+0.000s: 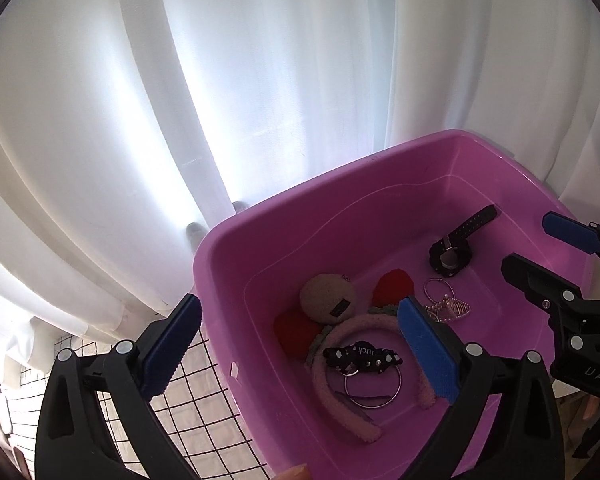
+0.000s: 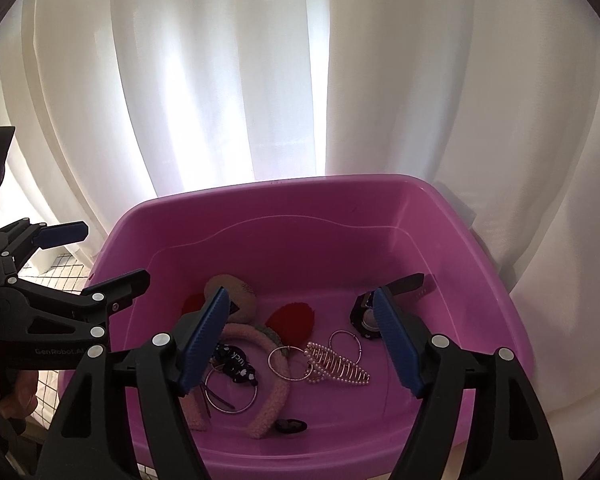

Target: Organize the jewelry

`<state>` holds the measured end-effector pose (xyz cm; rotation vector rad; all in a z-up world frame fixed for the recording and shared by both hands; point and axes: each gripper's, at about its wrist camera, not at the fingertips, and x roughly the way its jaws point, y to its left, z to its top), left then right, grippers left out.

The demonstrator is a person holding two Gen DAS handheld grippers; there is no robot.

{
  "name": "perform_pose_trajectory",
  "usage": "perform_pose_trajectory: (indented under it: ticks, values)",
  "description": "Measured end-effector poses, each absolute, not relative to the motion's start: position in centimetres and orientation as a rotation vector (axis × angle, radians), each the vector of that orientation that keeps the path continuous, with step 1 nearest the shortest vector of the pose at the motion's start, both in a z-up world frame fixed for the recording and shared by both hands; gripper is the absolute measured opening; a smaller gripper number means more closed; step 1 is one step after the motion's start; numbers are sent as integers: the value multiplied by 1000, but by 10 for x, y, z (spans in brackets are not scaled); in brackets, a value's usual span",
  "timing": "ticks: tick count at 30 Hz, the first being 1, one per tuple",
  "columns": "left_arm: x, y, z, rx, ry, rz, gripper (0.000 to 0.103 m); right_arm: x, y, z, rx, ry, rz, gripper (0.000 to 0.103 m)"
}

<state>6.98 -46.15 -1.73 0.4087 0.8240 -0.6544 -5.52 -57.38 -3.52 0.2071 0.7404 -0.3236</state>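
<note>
Purple tub (image 2: 260, 216); pink fuzzy headband (image 2: 276, 392); white curtain (image 2: 284, 80); red pompoms (image 2: 292, 320).

Pink headband (image 2: 274, 384), hoops (image 2: 286, 362), pearl clip (image 2: 336, 362) and watch (image 1: 450, 254) lie in purple tub (image 2: 260, 216).

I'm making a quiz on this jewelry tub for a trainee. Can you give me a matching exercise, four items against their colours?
Items:
1. tub
2. headband
3. watch
4. gripper pads

Colours:
A. black
B. blue
C. fuzzy pink
D. purple-pink plastic

Pairs: 1-D, 2-C, 3-A, 4-B
</note>
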Motion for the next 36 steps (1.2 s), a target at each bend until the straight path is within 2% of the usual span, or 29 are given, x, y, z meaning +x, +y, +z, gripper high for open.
perform_pose_trajectory:
  ticks: [36]
  values:
    - [76,-449,-10,322,882,-597,97,-58,-571,-36,209,735,-316,72]
